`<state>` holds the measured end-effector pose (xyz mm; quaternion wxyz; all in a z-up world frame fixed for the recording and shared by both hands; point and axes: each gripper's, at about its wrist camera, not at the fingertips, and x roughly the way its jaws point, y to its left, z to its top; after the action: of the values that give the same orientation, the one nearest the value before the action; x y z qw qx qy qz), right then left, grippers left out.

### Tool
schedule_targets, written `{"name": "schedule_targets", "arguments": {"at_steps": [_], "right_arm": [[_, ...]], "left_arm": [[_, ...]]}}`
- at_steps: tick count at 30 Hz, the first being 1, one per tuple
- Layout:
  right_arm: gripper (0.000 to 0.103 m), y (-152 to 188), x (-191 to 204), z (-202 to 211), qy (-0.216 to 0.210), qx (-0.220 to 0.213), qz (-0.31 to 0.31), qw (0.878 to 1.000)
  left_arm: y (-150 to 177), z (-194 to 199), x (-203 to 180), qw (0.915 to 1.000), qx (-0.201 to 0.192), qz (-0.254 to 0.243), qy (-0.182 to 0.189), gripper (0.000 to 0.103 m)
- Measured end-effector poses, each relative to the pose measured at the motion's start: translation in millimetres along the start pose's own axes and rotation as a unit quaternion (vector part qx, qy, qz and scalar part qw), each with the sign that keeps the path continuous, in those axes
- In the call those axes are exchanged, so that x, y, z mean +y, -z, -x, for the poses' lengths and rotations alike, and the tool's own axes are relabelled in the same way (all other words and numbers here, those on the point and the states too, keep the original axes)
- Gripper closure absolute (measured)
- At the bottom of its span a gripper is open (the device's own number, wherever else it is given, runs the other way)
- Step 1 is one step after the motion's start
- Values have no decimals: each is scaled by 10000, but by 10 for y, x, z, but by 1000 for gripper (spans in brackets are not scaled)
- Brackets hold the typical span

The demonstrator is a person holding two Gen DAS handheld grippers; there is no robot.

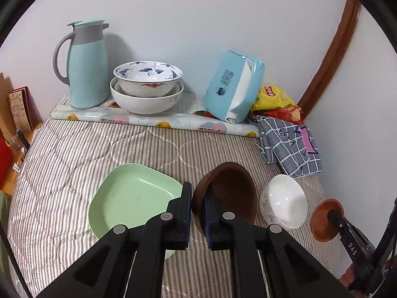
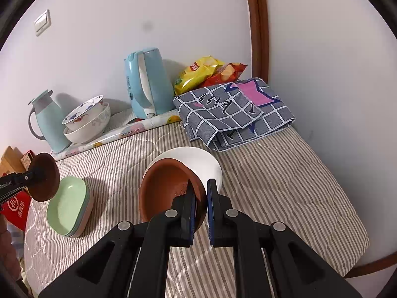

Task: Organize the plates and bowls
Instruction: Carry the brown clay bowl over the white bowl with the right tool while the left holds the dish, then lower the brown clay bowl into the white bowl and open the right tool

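Note:
My left gripper (image 1: 198,193) is shut on the rim of a dark brown bowl (image 1: 230,188), which is tilted and held off the striped cover; the same bowl (image 2: 46,177) shows at the left of the right wrist view. Just left of it lies a stack of green plates (image 1: 131,198) (image 2: 68,206). My right gripper (image 2: 201,186) is shut on the rim of a reddish-brown bowl (image 2: 166,188) (image 1: 323,223), also tilted. A small white bowl (image 1: 284,201) (image 2: 198,160) lies tipped on the cover right behind it.
At the back, on a fruit-print mat (image 1: 153,121), stand a mint thermos jug (image 1: 85,67), two nested white bowls (image 1: 146,92) and a blue kettle (image 1: 233,87). Crisp bags (image 2: 206,73) and a folded checked cloth (image 2: 233,111) fill the back right corner. The wall is close on the right.

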<state>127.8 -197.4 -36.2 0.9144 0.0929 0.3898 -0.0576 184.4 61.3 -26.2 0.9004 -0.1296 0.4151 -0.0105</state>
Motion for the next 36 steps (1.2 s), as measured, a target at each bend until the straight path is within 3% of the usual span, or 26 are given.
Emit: {"name": "schedule_targets", "arguments": {"at_steps": [36], "right_arm": [[94,-84,88,-1025,36,682,194,9975]], "left_arm": [[-127,-505,216,9993,333,116,-143,94]]}}
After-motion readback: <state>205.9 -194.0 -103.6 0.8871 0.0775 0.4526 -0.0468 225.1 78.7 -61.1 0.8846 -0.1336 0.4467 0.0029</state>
